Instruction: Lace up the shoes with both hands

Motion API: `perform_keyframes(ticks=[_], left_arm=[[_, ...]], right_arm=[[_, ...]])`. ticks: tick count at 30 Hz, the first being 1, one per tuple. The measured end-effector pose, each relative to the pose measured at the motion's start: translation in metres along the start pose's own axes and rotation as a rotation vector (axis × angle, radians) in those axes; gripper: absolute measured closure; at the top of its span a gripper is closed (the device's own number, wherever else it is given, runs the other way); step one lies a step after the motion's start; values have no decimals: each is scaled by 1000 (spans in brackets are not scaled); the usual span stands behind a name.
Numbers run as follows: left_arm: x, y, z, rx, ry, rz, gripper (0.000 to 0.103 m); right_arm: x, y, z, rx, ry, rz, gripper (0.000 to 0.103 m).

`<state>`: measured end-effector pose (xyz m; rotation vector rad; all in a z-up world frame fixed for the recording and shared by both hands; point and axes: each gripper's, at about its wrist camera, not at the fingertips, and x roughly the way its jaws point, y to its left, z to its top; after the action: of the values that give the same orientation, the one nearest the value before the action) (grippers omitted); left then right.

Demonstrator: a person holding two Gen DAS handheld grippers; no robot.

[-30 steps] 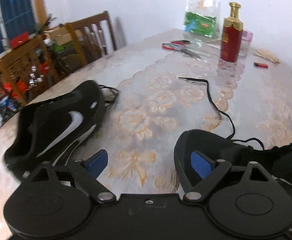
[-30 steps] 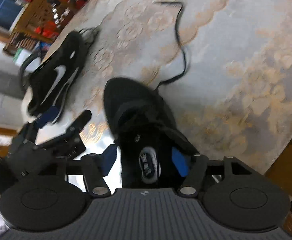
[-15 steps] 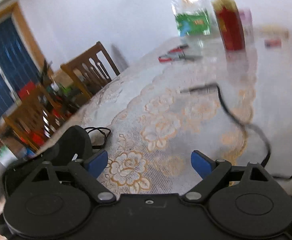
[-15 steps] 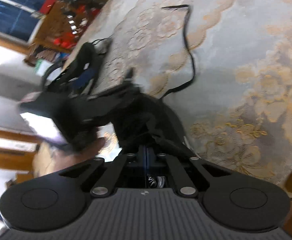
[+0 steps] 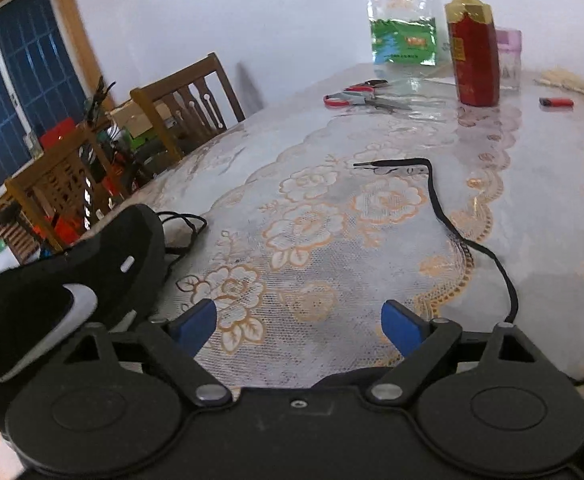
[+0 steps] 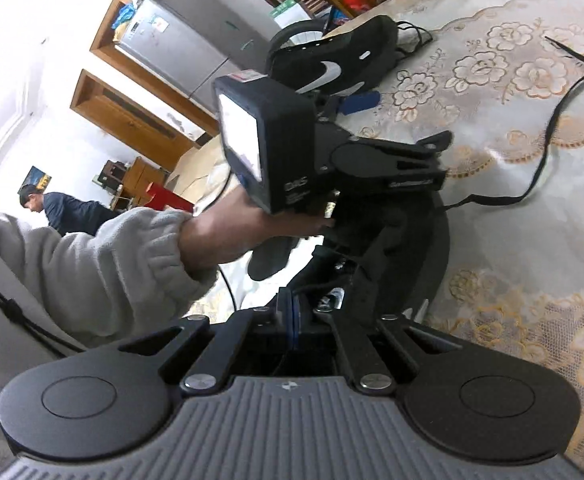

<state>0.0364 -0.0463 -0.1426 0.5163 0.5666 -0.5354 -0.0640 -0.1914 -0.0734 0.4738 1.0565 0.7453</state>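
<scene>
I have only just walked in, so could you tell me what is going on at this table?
A person is working on lacing black shoes with a pair of handheld tongs. The right tongs are shut right at the near shoe, though what they pinch is hidden. The left tongs are open over the lace tablecloth, gripping nothing. A loose black shoelace trails from the near shoe across the cloth, and the second shoe lies off to the side, untouched.

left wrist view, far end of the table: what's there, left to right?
scissors → plastic bag → red bottle → pink cup → red lighter
</scene>
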Motion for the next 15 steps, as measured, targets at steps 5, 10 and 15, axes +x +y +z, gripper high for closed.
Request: perform_keyframes(ticks=[5, 10, 15], left_arm=[[-30, 27, -7, -38, 66, -21, 11], [-76, 60, -20, -159, 165, -42, 8], [-115, 78, -28, -343, 232, -105, 8]], right_arm=[[-18, 8, 7, 90, -45, -13, 51], [-50, 10, 18, 153, -128, -68, 39], [-22, -68, 39, 433, -126, -146, 37]])
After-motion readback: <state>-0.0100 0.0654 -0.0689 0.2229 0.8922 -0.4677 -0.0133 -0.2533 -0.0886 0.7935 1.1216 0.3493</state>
